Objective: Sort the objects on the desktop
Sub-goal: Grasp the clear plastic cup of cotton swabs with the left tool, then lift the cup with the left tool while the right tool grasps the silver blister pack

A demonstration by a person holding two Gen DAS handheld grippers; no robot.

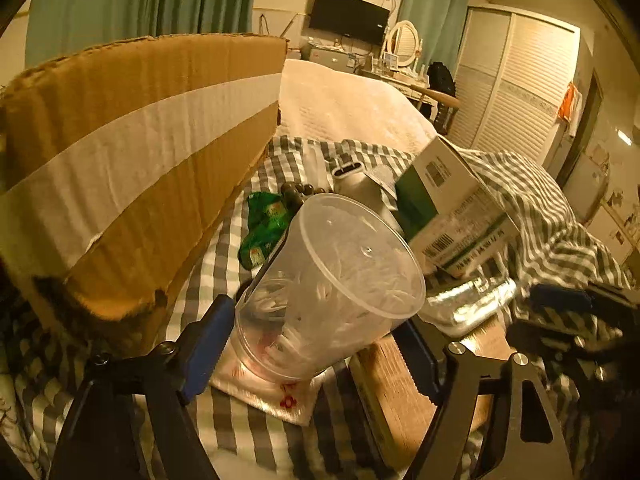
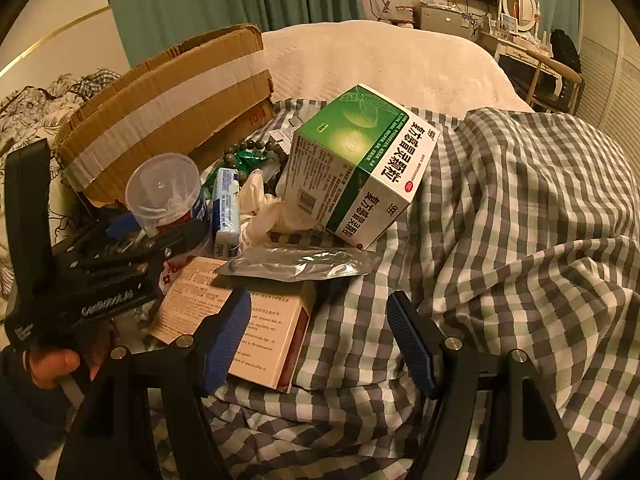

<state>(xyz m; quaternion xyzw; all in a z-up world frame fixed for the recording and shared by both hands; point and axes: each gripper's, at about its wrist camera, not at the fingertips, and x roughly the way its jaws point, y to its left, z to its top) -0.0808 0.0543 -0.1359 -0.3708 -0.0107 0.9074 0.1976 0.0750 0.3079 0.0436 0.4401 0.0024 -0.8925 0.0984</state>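
Note:
My left gripper (image 1: 320,344) is shut on a clear plastic cup (image 1: 332,284) with white swabs inside, tilted, held just above the checked cloth; it also shows in the right wrist view (image 2: 164,192). My right gripper (image 2: 320,340) is open and empty over the cloth, its left finger above a tan paper box (image 2: 240,320). A green and white medicine box (image 2: 360,164) leans on the pile. A silver foil pouch (image 2: 304,264) lies in front of it. A cardboard box (image 1: 132,152) stands at the left.
A green packet (image 1: 264,228), dark beads (image 2: 248,148), a blue and white small box (image 2: 226,208) and white gloves (image 2: 264,204) lie in the pile. The checked cloth (image 2: 500,240) is rumpled at the right. A white bedspread (image 2: 380,64) lies behind.

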